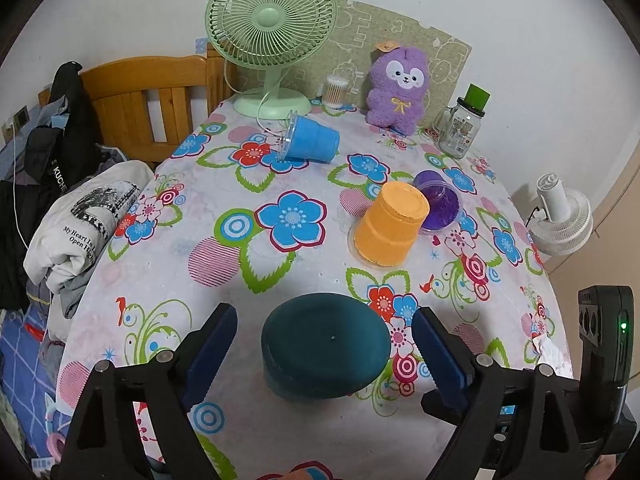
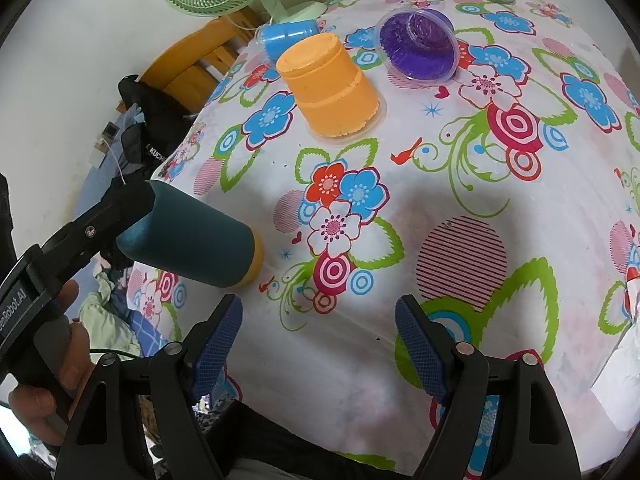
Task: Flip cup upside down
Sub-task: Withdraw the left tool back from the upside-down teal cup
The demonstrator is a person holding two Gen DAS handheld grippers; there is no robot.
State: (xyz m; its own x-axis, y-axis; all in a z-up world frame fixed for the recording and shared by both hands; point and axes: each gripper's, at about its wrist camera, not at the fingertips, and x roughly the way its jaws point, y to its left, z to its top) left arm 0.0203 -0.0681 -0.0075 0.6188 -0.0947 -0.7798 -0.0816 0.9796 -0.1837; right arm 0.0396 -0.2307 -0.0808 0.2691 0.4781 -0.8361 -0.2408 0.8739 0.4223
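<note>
1. Teal cup (image 1: 326,350): stands upside down on the flowered desk (image 1: 248,296), base uppermost, at 6 o'clock in the left wrist view. In the right wrist view it appears at 9 o'clock, with an orange-yellow band at its rim end against the cloth.
2. Left gripper (image 1: 324,356): its jaws are spread, one blue pad on either side of the teal cup. A gap shows between each pad and the cup wall, so no pinch is seen. From the right wrist view a black finger lies near the cup's base; whether it touches cannot be told.
3. Right gripper (image 2: 318,344): jaws spread wide over bare cloth, nothing between them, at 6 o'clock in its own view.
4. Orange cup (image 1: 390,224): upside down near the desk's middle, at 1 o'clock from the teal cup.
5. Purple cup (image 1: 438,202): lying on its side, just beside the orange cup and seemingly touching it.
6. Blue cup (image 1: 310,140): on its side at 12 o'clock, near the base of the green fan (image 1: 272,36).
7. Rear edge: purple plush toy (image 1: 398,84) and a glass jar (image 1: 460,124) with a green lid, at 1 o'clock.
</note>
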